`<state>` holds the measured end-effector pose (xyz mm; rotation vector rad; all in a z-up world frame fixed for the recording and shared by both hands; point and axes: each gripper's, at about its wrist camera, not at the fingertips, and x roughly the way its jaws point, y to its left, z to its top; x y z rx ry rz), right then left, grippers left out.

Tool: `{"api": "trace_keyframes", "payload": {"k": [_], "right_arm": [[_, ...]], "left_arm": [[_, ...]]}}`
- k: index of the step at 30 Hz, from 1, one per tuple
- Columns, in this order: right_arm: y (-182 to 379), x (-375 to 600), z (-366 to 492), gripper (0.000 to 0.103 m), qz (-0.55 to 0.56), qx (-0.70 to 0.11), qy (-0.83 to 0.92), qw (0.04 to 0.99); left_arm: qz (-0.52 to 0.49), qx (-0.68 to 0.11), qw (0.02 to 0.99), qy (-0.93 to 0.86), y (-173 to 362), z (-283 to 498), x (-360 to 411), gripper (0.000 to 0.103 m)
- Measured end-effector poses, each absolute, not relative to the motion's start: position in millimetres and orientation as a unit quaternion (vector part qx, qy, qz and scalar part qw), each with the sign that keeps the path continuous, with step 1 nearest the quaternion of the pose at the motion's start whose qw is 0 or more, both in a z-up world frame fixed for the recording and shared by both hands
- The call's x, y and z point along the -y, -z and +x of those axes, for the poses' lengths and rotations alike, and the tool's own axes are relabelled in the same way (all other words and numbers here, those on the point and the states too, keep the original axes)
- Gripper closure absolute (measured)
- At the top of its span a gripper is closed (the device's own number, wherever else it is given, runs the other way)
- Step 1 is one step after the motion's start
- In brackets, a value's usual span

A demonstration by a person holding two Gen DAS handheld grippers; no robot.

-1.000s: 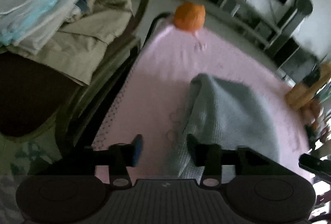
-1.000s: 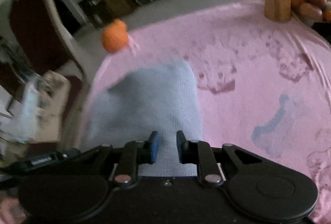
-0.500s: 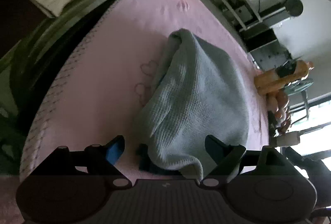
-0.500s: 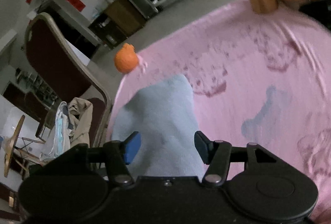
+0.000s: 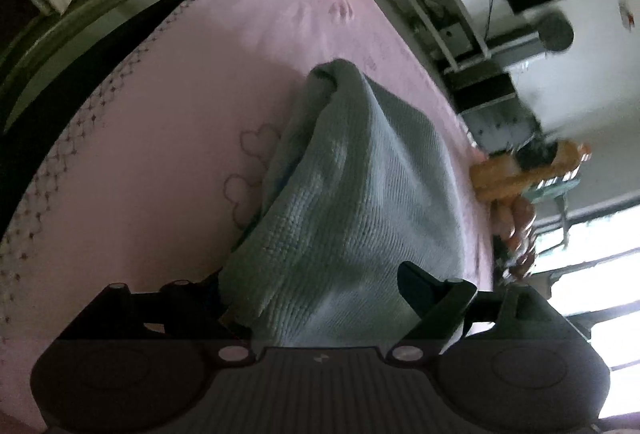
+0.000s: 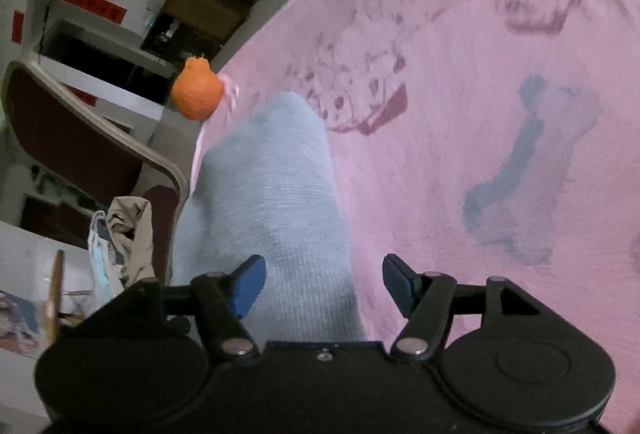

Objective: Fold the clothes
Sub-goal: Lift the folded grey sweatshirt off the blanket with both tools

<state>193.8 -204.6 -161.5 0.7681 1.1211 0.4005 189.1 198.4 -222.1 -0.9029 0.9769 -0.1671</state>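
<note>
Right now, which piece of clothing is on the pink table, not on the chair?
The folded pale blue knit: it lies on the pink cloth between the open grippers. The beige garment and the others are heaped on the chair.

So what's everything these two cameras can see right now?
Knit garment: one, pale grey-blue, folded, lying on the pink cloth between both claws.
Table cloth: one, pink with printed motifs, covering the table.
Orange ball-like thing: one, orange, at the cloth's far corner.
Chair: one, dark red with a pale frame, beside the table.
Heap of clothes: one, beige and light blue, on the chair's seat.
Brown-orange items: several, blurred, at the table's far right edge; cannot tell what they are.
Left claw: one, black, open, garment lying across it.
Right claw: one, black with blue pads, open over the garment's near end.
</note>
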Motion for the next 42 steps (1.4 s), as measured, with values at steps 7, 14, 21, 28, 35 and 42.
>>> {"api": "trace_keyframes", "payload": {"k": [7,14,21,28,35,42], "right_arm": [[196,205,202,0.022,0.444,-0.513,-0.226,0.699],[205,193,196,0.024,0.476,-0.507,-0.266,0.668],[198,179,188,0.03,0.472,-0.481,-0.225,0.703],[176,167,180,0.06,0.429,-0.479,-0.2,0.739],[145,192,153,0.061,0.457,-0.473,-0.216,0.722],[157,241,130,0.058,0.437,-0.484,-0.18,0.737]], "left_arm": [[-0.41,-0.457,0.786,0.074,224,189,-192,0.017],[-0.432,-0.449,0.779,0.074,226,192,-191,0.022],[-0.373,-0.455,0.808,0.038,213,191,-172,0.055],[-0.274,-0.423,0.863,0.026,169,170,-149,0.074],[-0.332,-0.432,0.836,0.065,169,133,-154,0.074],[-0.292,-0.495,0.815,0.071,201,137,-98,0.042]]}}
